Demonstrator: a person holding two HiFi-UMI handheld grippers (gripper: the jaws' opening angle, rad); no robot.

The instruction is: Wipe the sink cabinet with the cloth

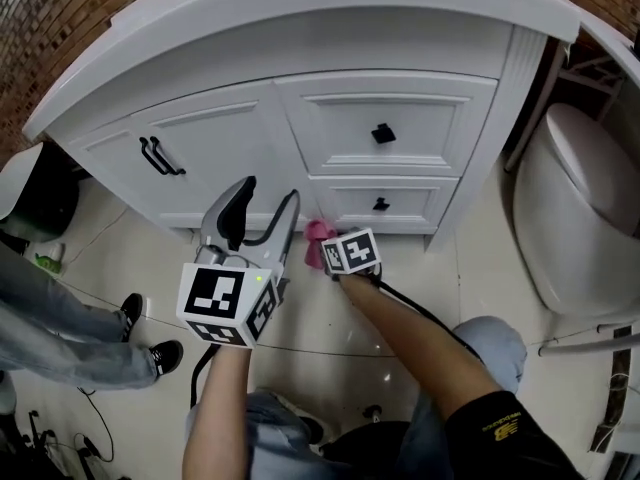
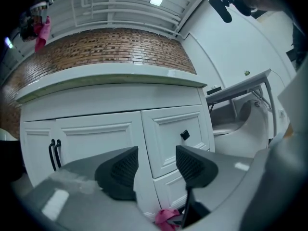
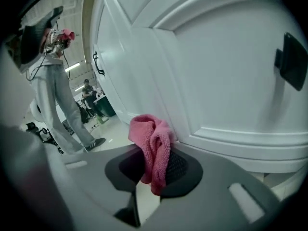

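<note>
- Gripping a pink cloth between its two dark pads, the right gripper has its jaws closed down onto the fabric, which bunches up above them and hangs below.
- Seen from the head view, the cloth meets the low front of the white sink cabinet, at about 8 o'clock from the bottom drawer's black knob.
- The right gripper reaches in from 5 o'clock on a bare forearm, its marker cube just behind the cloth.
- The left gripper hangs at 10 o'clock from the cloth, jaws spread wide with nothing between them, clear of the cabinet face.
- Its own view shows the left gripper framing the sink cabinet through the gap, with the cloth at 6 o'clock.
- Black door handles sit at 10 o'clock in the head view and a white toilet at 3 o'clock.
- A bystander's legs, in jeans and dark shoes, stand on the pale floor tiles at 8 o'clock.
</note>
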